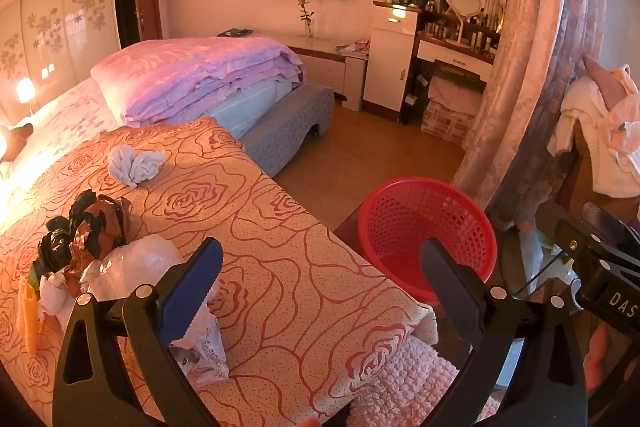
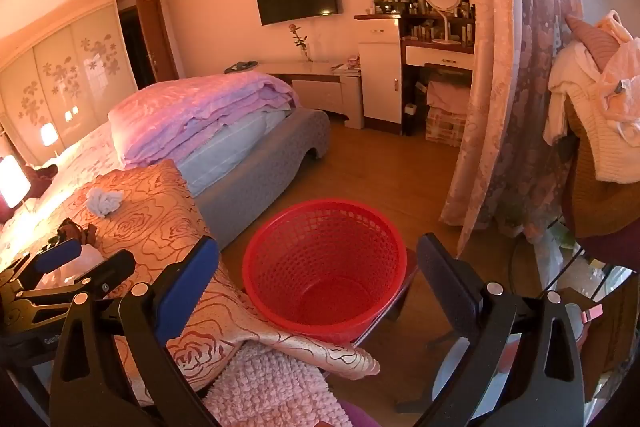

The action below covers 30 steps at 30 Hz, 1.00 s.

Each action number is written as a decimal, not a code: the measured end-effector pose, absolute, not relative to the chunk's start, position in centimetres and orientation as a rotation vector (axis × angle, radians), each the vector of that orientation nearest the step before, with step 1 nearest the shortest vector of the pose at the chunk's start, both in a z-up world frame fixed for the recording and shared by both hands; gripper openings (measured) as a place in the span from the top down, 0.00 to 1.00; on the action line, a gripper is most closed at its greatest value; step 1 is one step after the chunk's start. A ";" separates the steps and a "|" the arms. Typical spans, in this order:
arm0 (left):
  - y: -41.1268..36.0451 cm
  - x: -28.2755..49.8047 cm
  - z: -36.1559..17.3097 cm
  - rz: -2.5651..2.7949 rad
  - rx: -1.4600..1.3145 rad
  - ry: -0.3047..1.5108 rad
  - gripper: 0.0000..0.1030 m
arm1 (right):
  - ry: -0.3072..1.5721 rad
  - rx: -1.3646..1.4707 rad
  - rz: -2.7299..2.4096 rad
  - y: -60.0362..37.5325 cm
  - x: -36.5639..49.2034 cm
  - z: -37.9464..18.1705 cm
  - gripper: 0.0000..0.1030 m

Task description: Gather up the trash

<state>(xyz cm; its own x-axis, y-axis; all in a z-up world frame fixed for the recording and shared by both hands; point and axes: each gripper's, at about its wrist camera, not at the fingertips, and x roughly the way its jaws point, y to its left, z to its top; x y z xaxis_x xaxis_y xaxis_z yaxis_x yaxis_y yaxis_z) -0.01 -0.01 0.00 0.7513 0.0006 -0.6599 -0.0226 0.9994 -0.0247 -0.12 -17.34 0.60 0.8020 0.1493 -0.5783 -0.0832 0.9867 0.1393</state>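
Note:
Trash lies on the orange rose-patterned bedspread (image 1: pixel 280 227): a crumpled white tissue (image 1: pixel 136 163), a heap of dark wrappers (image 1: pixel 88 227), a clear plastic bag (image 1: pixel 140 263) and a printed white bag (image 1: pixel 200 343). My left gripper (image 1: pixel 320 279) hangs open above the bedspread, just right of the bags, with nothing between its fingers. An empty red mesh basket (image 2: pixel 324 267) stands beside the bed corner. The right gripper (image 2: pixel 320 283) is open over the basket and holds nothing. In the right wrist view the left gripper (image 2: pixel 86 261) shows at the far left, with the tissue (image 2: pixel 104 201) beyond it.
Folded purple quilts (image 1: pixel 200 79) are stacked on the bed behind the bedspread, with a grey bench (image 1: pixel 288 123) at its foot. A patterned curtain (image 2: pixel 500 107) hangs on the right, next to clothes (image 2: pixel 592 115) draped over a chair. Wooden floor (image 2: pixel 380 167) lies beyond the basket.

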 end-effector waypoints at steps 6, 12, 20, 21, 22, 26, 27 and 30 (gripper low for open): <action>0.0 -0.1 0.1 0.014 -0.033 0.721 0.08 | 0.628 0.109 0.124 -17.3 -0.1 0.6 0.07; 0.0 0.0 0.0 0.013 -0.030 0.721 0.08 | 0.628 0.110 0.125 -17.3 -0.2 0.6 0.07; 0.0 0.0 0.0 0.012 -0.031 0.720 0.08 | 0.631 0.110 0.127 -17.3 -0.1 0.6 0.07; 0.0 0.0 0.0 0.012 -0.031 0.720 0.08 | 0.631 0.110 0.127 -17.3 -0.1 0.6 0.07; 0.0 0.0 0.0 0.013 -0.031 0.721 0.08 | 0.630 0.110 0.127 -17.3 -0.1 0.6 0.07; 0.0 0.0 0.0 0.012 -0.033 0.721 0.08 | 0.631 0.111 0.126 -17.3 -0.1 0.6 0.07; 0.0 0.0 0.0 0.013 -0.033 0.721 0.08 | 0.631 0.111 0.126 -17.3 0.0 0.6 0.07; 0.0 0.0 0.0 0.012 -0.032 0.720 0.08 | 0.631 0.110 0.127 -17.4 0.1 0.6 0.07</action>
